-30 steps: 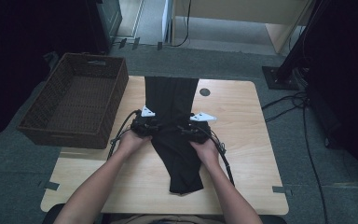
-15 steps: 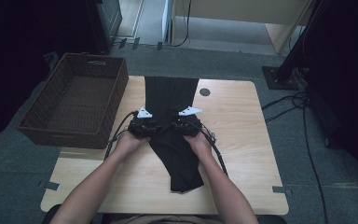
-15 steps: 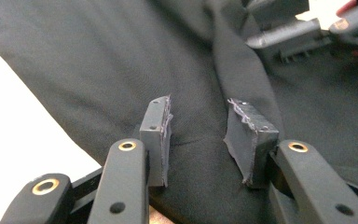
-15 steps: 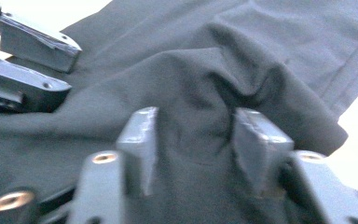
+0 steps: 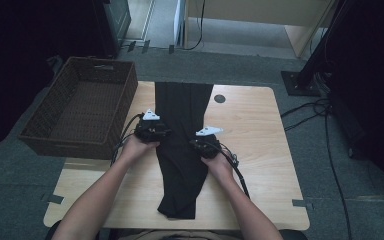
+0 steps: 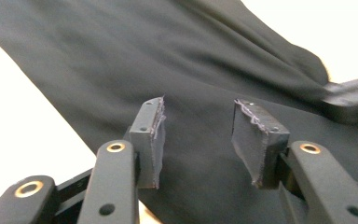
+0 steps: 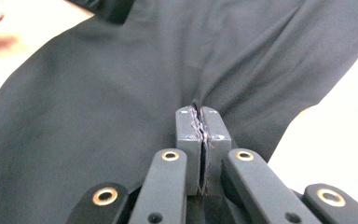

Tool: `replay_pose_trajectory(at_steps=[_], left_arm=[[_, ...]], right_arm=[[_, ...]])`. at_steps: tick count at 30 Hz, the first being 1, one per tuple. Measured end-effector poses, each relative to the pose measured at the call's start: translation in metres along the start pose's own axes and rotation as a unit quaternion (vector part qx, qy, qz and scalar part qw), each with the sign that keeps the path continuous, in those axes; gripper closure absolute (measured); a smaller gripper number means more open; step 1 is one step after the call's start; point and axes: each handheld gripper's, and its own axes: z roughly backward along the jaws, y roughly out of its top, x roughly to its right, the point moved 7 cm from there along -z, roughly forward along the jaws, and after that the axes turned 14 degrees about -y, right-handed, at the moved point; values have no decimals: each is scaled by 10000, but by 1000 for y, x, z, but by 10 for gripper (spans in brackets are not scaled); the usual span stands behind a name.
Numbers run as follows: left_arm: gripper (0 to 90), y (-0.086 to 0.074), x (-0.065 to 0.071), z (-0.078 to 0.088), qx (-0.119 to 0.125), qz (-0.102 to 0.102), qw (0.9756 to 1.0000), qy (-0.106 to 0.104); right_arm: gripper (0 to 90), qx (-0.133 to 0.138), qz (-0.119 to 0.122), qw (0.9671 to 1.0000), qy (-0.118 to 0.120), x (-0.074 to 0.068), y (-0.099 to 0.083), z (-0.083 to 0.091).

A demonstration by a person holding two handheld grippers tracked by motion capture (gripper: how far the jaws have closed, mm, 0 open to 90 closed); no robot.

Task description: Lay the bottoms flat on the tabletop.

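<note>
While a long black garment (image 5: 182, 145) lies lengthwise down the middle of the high view, from the far edge of the pale wooden table (image 5: 260, 150) toward the person at the bottom, both grippers work at its midsection. The cloth looks thin, soft and light, a smooth matte weave that creases readily and would sag from any single hold; its side edges, gathered into a small fold, seem the surest places to grip. At upper left stands a dark woven wicker basket (image 5: 40, 137), rectangular and stiff-walled, partly overhanging the table. The right gripper (image 7: 201, 122), right of centre in the high view, has just been closing, and its flat grey pads (image 7: 187, 135) now pinch a ridge of the fabric, wrinkles radiating from the bite. The left gripper (image 6: 200, 135) has just been opening, its jaws standing apart over the cloth, with nothing pressed between its pads (image 6: 151, 140).
</note>
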Motion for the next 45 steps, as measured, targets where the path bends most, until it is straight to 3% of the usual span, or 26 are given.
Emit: replay_pose_trajectory(at_steps=[11,15,19,22,24,26,29,32,35,37,39,42,45], left_arm=[[469,-1,-23,-18,-252,-62,9987,441],[477,0,-18,-22,-200,-180,9990,366],[572,-2,-14,-22,-117,-212,9992,315],[681,-2,-12,-22,-143,-260,9994,199],[825,-2,-8,-23,-166,-316,9994,40],[869,-2,-6,-24,-249,-402,9989,52],[884,-3,-5,-20,-321,-200,9993,-25],[891,-8,-3,-15,-165,-1,9998,-142],[892,-17,12,-6,-277,-193,9987,-377],[893,-24,21,-4,-362,-297,9982,-377],[893,-30,26,1,-280,-250,9986,-376],[892,-35,29,6,-161,-144,9992,-336],[890,-38,30,7,-137,-150,9994,-273]], right_arm=[[888,-108,-476,9986,212,0,-31,36],[886,-65,-441,9988,222,-3,-37,42],[885,-18,-378,9991,205,-3,-36,40],[884,3,-307,9994,170,-3,-36,39],[882,20,-320,9993,175,-3,-36,39],[880,43,-315,9994,156,-3,-36,38],[881,52,-289,9995,144,-3,-35,38],[883,-34,-323,9994,147,-3,-37,41],[884,-72,-449,9988,197,-4,-43,49],[883,-98,-400,9989,215,-7,-50,56],[869,-111,-319,9993,162,-8,-52,60],[730,-92,-423,9991,9,-2,-51,61],[635,138,-531,9984,-96,10,-41,64]])
